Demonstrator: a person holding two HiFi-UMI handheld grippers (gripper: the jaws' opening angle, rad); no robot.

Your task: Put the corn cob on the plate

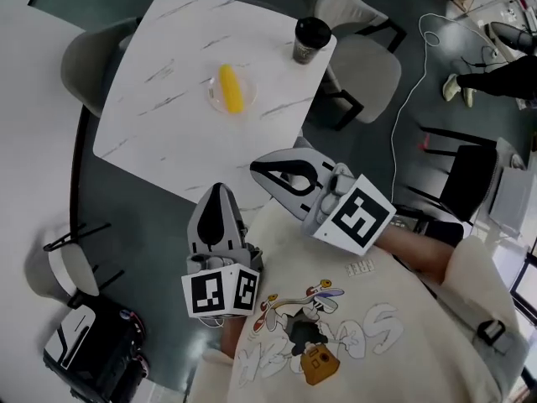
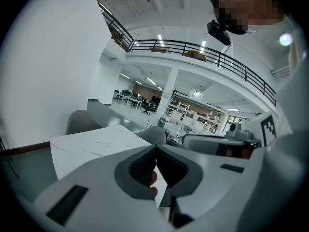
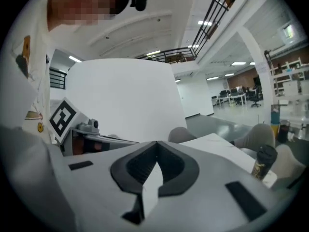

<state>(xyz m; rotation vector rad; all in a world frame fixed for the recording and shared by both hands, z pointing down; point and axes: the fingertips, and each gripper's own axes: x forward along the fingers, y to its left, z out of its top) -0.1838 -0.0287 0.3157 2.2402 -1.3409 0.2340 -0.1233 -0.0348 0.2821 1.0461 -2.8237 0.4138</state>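
Marble desk (image 1: 159, 99) carries the corn (image 1: 231, 89), lying on a clear plate (image 1: 214, 97) near its middle; a lidded cup (image 1: 310, 39) stands at the far right corner. By the near edge hang the left tool (image 1: 219, 193) and right tool (image 1: 260, 169), both pressed together, empty.

The white, marble-veined bench (image 1: 159, 116) carries two things, well apart: a small clear plate (image 1: 215, 97) near its middle and a dark-lidded cup (image 1: 310, 40) standing upright at one corner.

Bright ceiling strip lights, soft shadows; both gripper views bulge fisheye with black corners.
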